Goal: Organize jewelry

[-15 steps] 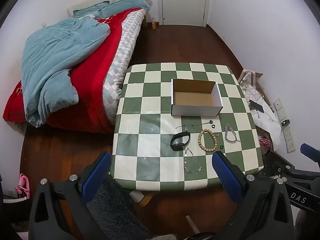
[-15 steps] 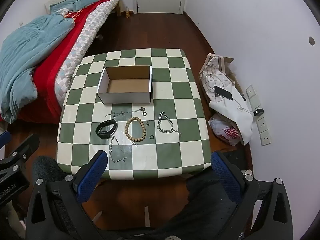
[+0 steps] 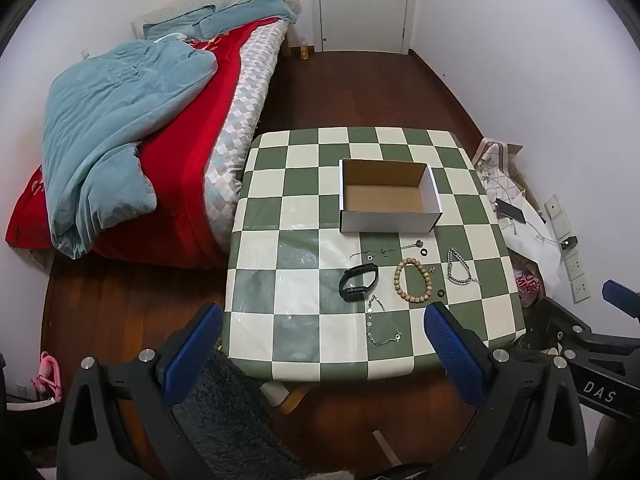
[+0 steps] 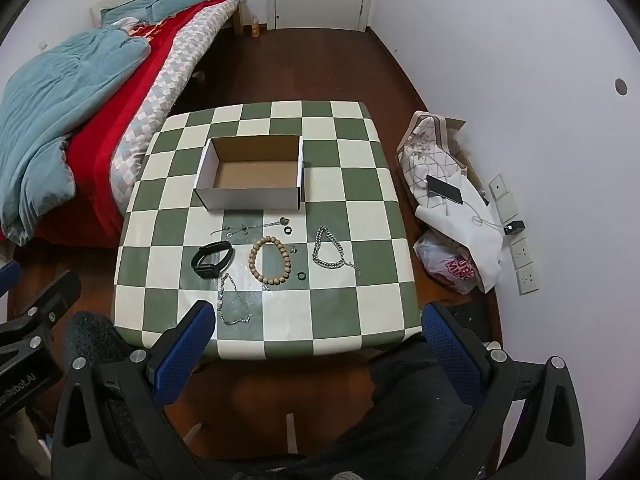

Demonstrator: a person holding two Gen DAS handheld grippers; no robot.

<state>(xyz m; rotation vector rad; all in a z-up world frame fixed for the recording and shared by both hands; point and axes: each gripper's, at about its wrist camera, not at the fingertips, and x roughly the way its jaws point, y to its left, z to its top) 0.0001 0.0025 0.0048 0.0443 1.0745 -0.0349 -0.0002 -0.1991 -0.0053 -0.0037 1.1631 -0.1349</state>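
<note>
Overhead, two wide-angle views look down on a small table (image 3: 280, 320) covered in a green and cream checked cloth, standing on a dark wooden floor beside a bed (image 3: 168, 184) with a red cover and a crumpled blue quilt.

Near the middle of the left wrist view, an open cardboard box (image 3: 390, 224) with white outer walls sits on the table, and its brown inside shows nothing in it. Just below the box in the frame, the jewelry lies spread flat on the cloth. A black wristband (image 3: 358, 281) lies to the left, a ring of wooden beads (image 3: 413, 280) sits beside it, and a chunky silver chain (image 3: 460, 267) lies to the right. A thin silver chain (image 3: 380, 322) trails below the wristband toward the table's near edge. Another fine chain (image 3: 384, 249) and a few small dark rings lie between the beads and the box.

At the bottom of the left wrist view, the left gripper (image 3: 322, 354) hangs above the table's near edge, its blue-padded jaws spread wide and holding nothing. At the bottom of the right wrist view, the right gripper (image 4: 316, 354) is likewise spread wide and empty, hanging above the near edge.

At the right of both frames, bags (image 4: 456, 208) and a phone lie on the floor against a white wall.
</note>
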